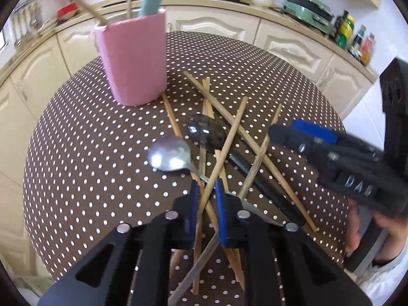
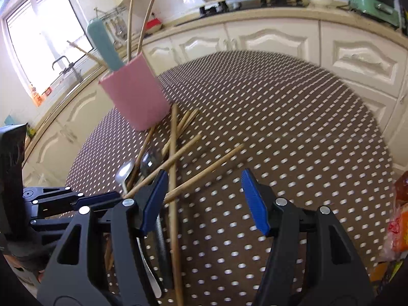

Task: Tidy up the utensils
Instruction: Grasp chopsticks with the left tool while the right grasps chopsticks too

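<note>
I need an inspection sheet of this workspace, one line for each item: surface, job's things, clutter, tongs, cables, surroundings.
Surface: round table under a brown cloth with white dots.
Job's things: pink holder standing upright, already holding a teal handle and some sticks; loose chopsticks crossed in a pile; silver spoon and dark spoon lying among them.
Clutter: orange packets at the table's right edge.
Tongs: left tongs nearly closed around crossed chopsticks, firm grip unclear; right tongs open, holding nothing.
Cables: nothing seen.
Surroundings: cream cabinets, stove, green appliance, bottles, window.
</note>
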Demonstrator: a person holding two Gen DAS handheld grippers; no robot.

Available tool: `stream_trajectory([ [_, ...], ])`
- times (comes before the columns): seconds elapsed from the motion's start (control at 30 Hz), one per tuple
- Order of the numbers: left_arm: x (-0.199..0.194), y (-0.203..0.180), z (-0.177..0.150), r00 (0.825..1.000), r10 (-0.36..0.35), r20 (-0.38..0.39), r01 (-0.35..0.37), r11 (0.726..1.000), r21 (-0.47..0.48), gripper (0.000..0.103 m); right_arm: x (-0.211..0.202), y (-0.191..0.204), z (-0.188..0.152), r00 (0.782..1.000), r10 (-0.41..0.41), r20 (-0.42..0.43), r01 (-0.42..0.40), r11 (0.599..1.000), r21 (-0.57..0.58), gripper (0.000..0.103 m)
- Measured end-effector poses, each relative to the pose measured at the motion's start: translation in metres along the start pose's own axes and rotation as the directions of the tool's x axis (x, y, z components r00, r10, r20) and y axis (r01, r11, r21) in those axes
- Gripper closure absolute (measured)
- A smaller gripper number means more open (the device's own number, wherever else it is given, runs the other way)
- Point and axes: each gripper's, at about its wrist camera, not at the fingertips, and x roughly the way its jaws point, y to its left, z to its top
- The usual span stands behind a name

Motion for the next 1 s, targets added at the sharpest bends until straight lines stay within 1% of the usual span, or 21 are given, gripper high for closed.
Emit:
stream_trajectory([
  [0.07,-0.002,0.004,-0.005,1.000,-0.007,-0.002,0.007,0.999,-0.038,0.092,0.007,-0.001,0.000,0.999,0.029,-0.021,-0.029,0.999,0.020,0.044],
  [0.1,-0.003,0.006,-0.007,1.000,-0.009,-0.001,0.009,0.998,-0.057,0.093,0.008,-0.001,0.001,0.999,0.035,-0.017,-0.034,0.999,0.025,0.044],
  [0.13,-0.004,0.008,-0.010,1.000,-0.016,-0.001,0.016,0.997,-0.073,0.093,0.009,-0.001,0.002,0.999,0.046,-0.015,-0.046,0.998,0.033,0.047],
  [0.17,-0.004,0.011,-0.011,1.000,-0.027,-0.002,0.026,0.996,-0.089,0.093,0.010,-0.001,0.004,0.998,0.064,-0.021,-0.063,0.997,0.043,0.061],
  [0.2,-0.007,0.014,-0.015,0.999,-0.036,-0.002,0.036,0.993,-0.110,0.093,0.013,-0.002,0.005,0.997,0.075,-0.030,-0.073,0.996,0.048,0.069],
  [0.3,-0.010,0.019,-0.025,0.999,-0.050,-0.007,0.048,0.989,-0.141,0.092,0.022,-0.001,0.008,0.994,0.102,-0.046,-0.100,0.994,0.053,0.079],
  [0.4,-0.015,0.023,-0.032,0.998,-0.057,-0.011,0.055,0.986,-0.158,0.092,0.024,0.005,0.012,0.994,0.099,-0.043,-0.097,0.995,0.027,0.085],
  [0.47,-0.017,0.031,-0.034,0.999,-0.048,-0.012,0.046,0.986,-0.159,0.091,0.026,0.009,0.015,0.995,0.093,-0.045,-0.093,0.996,0.011,0.090],
  [0.53,-0.019,0.034,-0.028,0.999,-0.038,-0.004,0.037,0.987,-0.156,0.090,0.028,0.013,0.018,0.994,0.095,-0.046,-0.095,0.995,0.006,0.093],
  [0.6,-0.014,0.029,-0.017,0.999,-0.035,-0.007,0.034,0.990,-0.140,0.085,0.031,0.013,0.021,0.995,0.093,-0.047,-0.093,0.996,-0.001,0.095],
  [0.7,-0.011,0.026,-0.008,1.000,0.005,-0.013,-0.007,0.993,-0.119,0.084,0.029,0.014,0.024,0.995,0.084,-0.046,-0.085,0.996,-0.019,0.096],
  [0.77,-0.010,0.017,0.002,1.000,0.026,-0.006,-0.027,0.997,-0.071,0.084,0.030,0.013,0.026,0.995,0.082,-0.048,-0.084,0.996,-0.023,0.096],
  [0.83,-0.005,0.010,0.010,0.999,0.041,-0.018,-0.041,0.999,-0.025,0.084,0.030,0.009,0.027,0.995,0.085,-0.051,-0.086,0.996,-0.021,0.096],
  [1.0,0.007,-0.004,0.025,0.995,0.089,-0.045,-0.086,0.994,0.067,0.084,0.029,0.003,0.028,0.994,0.091,-0.058,-0.092,0.996,-0.021,0.096],
])
